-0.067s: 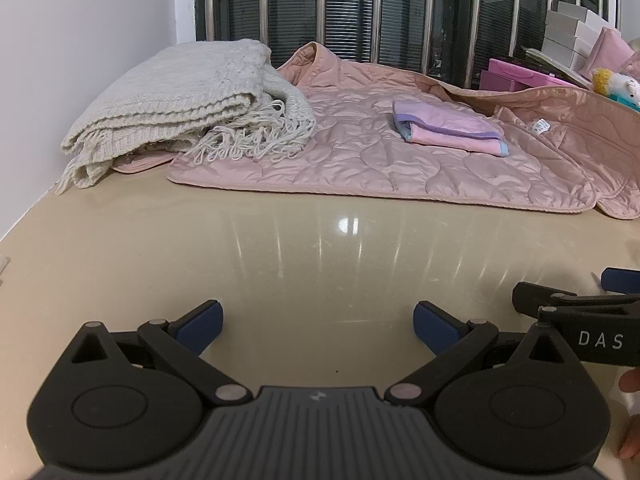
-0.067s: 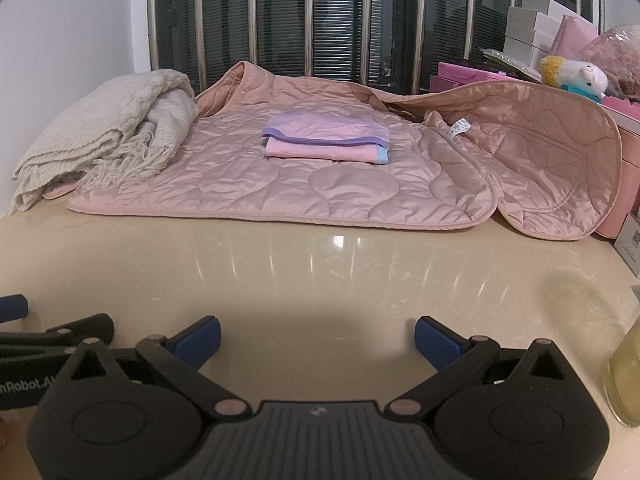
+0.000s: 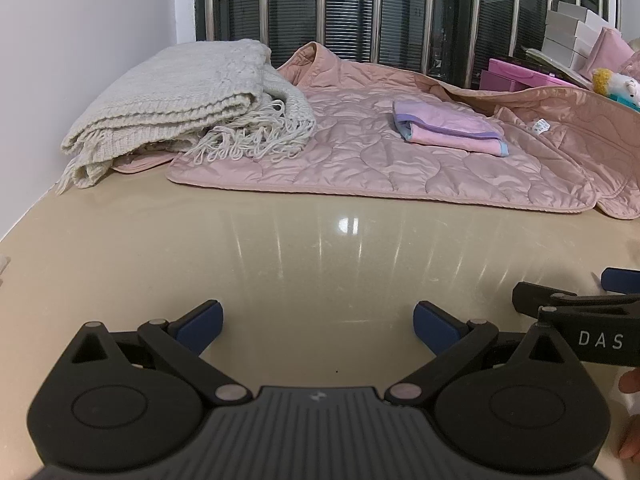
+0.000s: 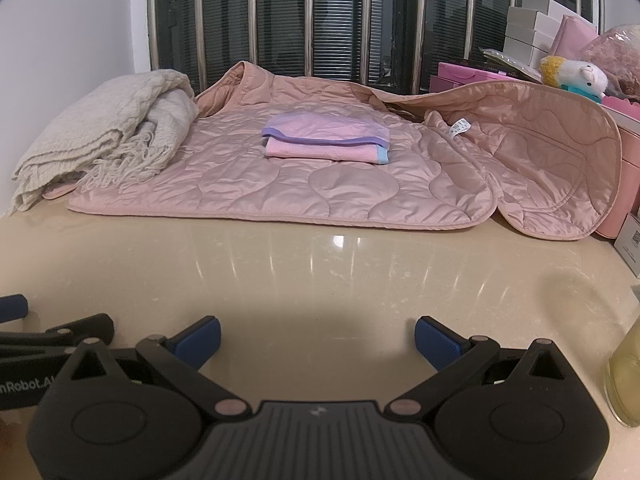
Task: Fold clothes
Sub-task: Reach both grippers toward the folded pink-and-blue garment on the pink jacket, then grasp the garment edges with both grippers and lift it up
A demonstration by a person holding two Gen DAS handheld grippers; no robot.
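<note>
The left gripper (image 3: 318,326) and right gripper (image 4: 318,338) are held side by side over bare beige counter (image 4: 320,272), jaws spread wide with nothing between them. A pink quilted jacket (image 4: 320,188) is laid flat at the far side of the counter, well apart from both. A small folded pink garment (image 4: 326,140) rests on it. A folded cream knit blanket (image 3: 180,108) (fringed) overlaps the jacket's left edge. White boxes (image 4: 532,28), a plush toy (image 4: 576,74) and a pink box (image 4: 460,74) are crowded at the right; a yellowish bottle (image 4: 624,376) stands just beside the right gripper.
</note>
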